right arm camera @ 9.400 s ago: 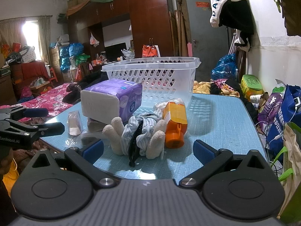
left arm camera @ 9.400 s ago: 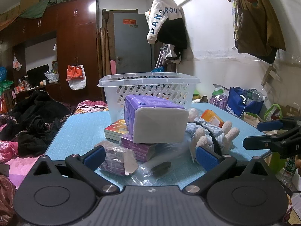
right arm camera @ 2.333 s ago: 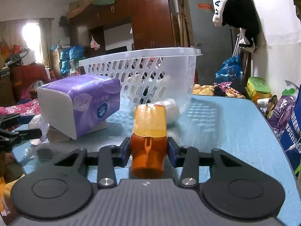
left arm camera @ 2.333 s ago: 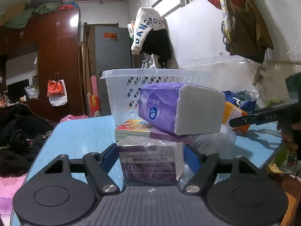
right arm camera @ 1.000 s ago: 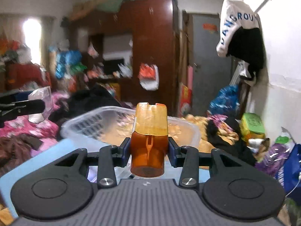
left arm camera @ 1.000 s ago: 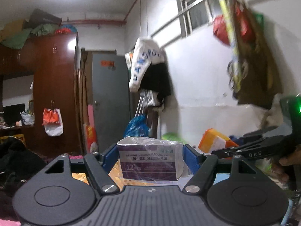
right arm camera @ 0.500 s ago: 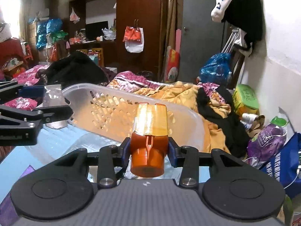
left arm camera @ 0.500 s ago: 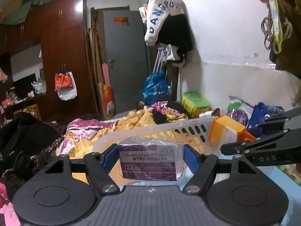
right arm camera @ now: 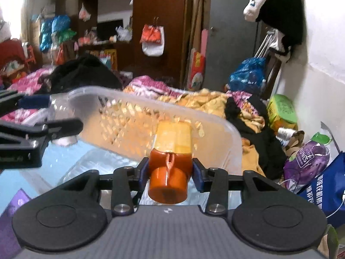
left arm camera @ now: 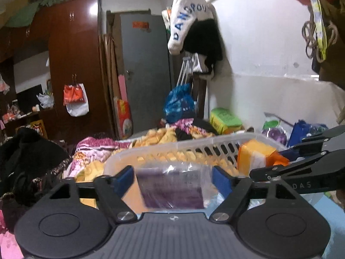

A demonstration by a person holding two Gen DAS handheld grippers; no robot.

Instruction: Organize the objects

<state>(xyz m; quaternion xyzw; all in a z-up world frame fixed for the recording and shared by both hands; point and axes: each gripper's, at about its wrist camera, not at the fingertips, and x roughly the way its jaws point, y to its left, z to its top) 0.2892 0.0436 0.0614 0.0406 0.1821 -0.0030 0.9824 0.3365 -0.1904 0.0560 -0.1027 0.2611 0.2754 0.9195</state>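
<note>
Orange bottle [right arm camera: 170, 161] sits clamped between the right gripper [right arm camera: 170, 171] pads, over the white basket [right arm camera: 138, 108]; the left gripper [left arm camera: 172, 178] is spread apart, its purple packet [left arm camera: 172, 188] blurred and loose between the pads.

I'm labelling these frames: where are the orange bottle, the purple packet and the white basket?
orange bottle [right arm camera: 170, 164]: right wrist view, on its dark orange cap end.
purple packet [left arm camera: 172, 191]: left wrist view, on its purple face.
white basket [right arm camera: 138, 103]: right wrist view, on its far rim.
</note>
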